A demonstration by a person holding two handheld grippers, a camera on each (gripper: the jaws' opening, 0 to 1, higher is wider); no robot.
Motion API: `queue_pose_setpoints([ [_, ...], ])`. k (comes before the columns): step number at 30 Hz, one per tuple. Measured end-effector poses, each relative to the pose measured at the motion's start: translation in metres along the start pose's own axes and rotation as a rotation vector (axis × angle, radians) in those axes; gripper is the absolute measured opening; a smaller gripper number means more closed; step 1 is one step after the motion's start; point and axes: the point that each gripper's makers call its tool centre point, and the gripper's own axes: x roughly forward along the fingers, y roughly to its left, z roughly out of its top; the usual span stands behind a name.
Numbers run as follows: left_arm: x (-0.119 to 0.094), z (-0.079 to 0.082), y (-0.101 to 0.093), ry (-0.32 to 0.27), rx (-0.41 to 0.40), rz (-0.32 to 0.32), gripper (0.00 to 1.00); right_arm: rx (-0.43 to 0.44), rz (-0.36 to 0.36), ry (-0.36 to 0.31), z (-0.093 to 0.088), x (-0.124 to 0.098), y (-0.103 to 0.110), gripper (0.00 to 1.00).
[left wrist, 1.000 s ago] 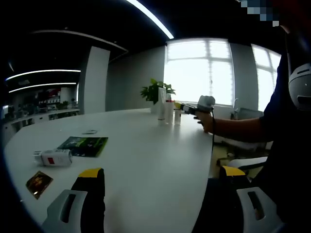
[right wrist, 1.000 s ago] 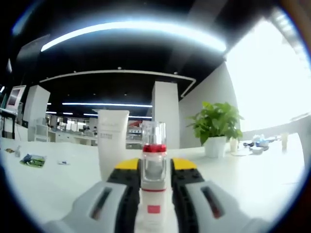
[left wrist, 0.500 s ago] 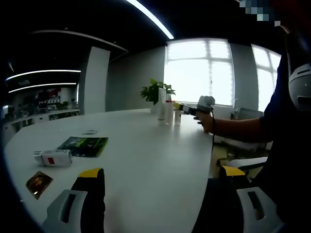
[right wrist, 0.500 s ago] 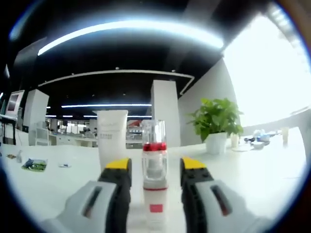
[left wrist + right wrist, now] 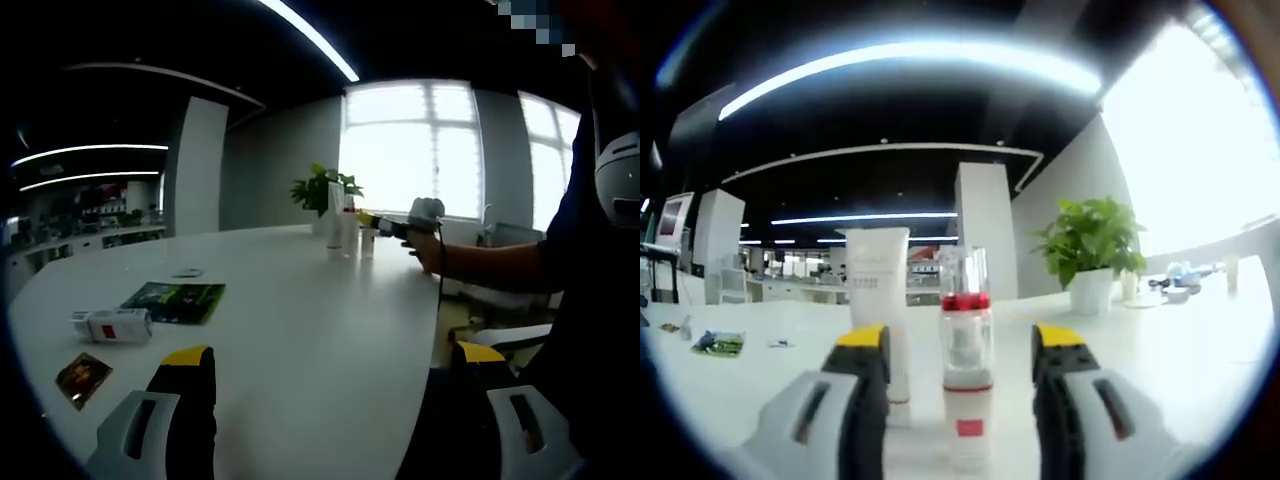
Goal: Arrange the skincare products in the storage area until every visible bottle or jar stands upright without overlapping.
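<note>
Standing upright between wide-open right gripper (image 5: 962, 400) jaws, untouched: pump bottle (image 5: 966, 360).

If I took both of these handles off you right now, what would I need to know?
Right gripper: open, jaws either side of the red-banded pump bottle, which stands upright beside the white tube.
Left gripper: open, empty, low over the table.
Done: bottle and tube upright at the far end.
Left: a white bottle lies on its side near the green leaflet; stand it up.
</note>
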Motion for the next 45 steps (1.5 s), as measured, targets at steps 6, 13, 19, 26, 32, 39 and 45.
queue_pose_setpoints([
  [6, -0.001, 0.001, -0.002, -0.002, 0.005, -0.001, 1.0, 0.02, 0.009, -0.002, 0.001, 0.001, 0.002, 0.86],
  [13, -0.002, 0.002, -0.003, -0.002, 0.01, 0.0, 1.0, 0.013, 0.019, -0.049, 0.013, -0.003, 0.002, 1.0],
  [19, -0.002, 0.002, -0.004, 0.001, 0.013, 0.001, 1.0, -0.01, 0.022, -0.044, 0.016, -0.005, 0.003, 1.0],
  [26, -0.003, 0.002, -0.004, 0.011, 0.014, 0.01, 1.0, -0.013, 0.015, -0.059, 0.026, -0.008, 0.0, 1.0],
  [32, -0.003, 0.003, -0.005, 0.008, 0.013, 0.02, 1.0, -0.026, 0.037, -0.061, 0.031, -0.011, 0.007, 1.0],
  [39, -0.004, 0.004, -0.005, 0.004, 0.013, 0.027, 1.0, -0.074, 0.053, -0.094, 0.051, -0.015, 0.017, 0.99],
  [45, -0.005, 0.004, -0.004, 0.006, 0.016, 0.044, 1.0, -0.095, 0.077, -0.121, 0.066, -0.015, 0.027, 0.98],
])
